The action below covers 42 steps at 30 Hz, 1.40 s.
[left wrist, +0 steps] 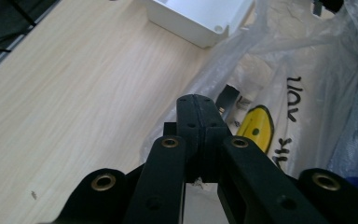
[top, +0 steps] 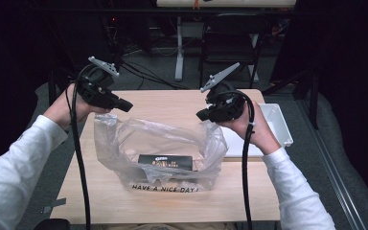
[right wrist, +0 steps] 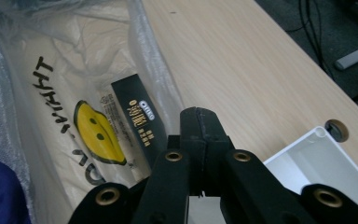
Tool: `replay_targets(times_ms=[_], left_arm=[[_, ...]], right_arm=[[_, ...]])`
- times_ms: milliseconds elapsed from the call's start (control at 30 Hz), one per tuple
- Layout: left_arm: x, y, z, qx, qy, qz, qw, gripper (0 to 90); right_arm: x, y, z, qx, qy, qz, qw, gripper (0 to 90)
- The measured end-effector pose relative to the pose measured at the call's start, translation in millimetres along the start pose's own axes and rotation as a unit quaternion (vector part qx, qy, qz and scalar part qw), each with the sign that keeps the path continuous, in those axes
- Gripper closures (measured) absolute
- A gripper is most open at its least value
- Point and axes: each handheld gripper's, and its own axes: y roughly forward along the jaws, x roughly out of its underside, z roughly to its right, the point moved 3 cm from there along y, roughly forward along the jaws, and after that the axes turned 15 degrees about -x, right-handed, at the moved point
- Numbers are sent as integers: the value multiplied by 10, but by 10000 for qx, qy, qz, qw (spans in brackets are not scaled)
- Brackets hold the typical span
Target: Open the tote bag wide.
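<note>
Looking down at the tabletop (top: pixel 172 108), we've got the clear plastic bag (top: pixel 160 148) sitting mid-table toward the near edge, mouth gaping, with a black box (top: pixel 165 162) lying flat inside it. A white tray (top: pixel 279 125) sits at the right edge. Seems we're at the bag-opening or handle-grabbing step; next move probably calls for dropping onto the rim. Our left gripper (top: pixel 126 106) and right gripper (top: pixel 201 115) hover above the bag's two far corners, tips angled inward, both with jaws pressed together on nothing.
</note>
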Motion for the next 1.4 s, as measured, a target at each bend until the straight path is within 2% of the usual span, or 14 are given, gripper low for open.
replay_targets(times_ms=[133,200,233,333,467,533,567,633,700,800,867,1067,1233,1400], left_arm=[[25,59,55,100,76,-164,9998,900],[77,141,90,137,152,-449,9988,900],[77,141,90,137,152,-449,9988,900],[174,267,116,168,274,-805,9962,900],[253,361,138,282,320,-988,9942,900],[316,439,166,307,375,-1175,9919,900],[316,439,166,307,375,-1175,9919,900],[396,522,184,241,419,-1330,9899,900],[426,548,189,229,405,-1363,9896,900],[540,639,194,137,375,-1541,9872,900],[574,667,202,152,339,-1542,9873,900],[716,778,204,57,165,-1545,9878,900],[892,925,208,-73,77,-1666,9860,900],[1031,1059,199,-159,25,-1717,9850,900]], right_arm=[[54,137,-37,-97,-7,-228,9997,900],[133,240,-18,-137,66,-371,9992,900],[161,270,-5,-167,87,-391,9991,900],[243,344,24,-206,170,-460,9986,900],[308,386,43,-249,220,-508,9982,900],[363,420,58,-234,262,-557,9978,900],[378,430,62,-228,276,-573,9977,900],[430,458,85,-185,323,-648,9972,900],[451,471,94,-166,345,-661,9971,900],[579,576,148,-203,476,-813,9953,900],[599,599,150,-226,497,-825,9951,900],[742,848,112,-482,528,-1028,9921,900],[871,1047,158,-204,592,-1431,9877,900],[1002,1232,179,118,700,-1618,9843,900]])
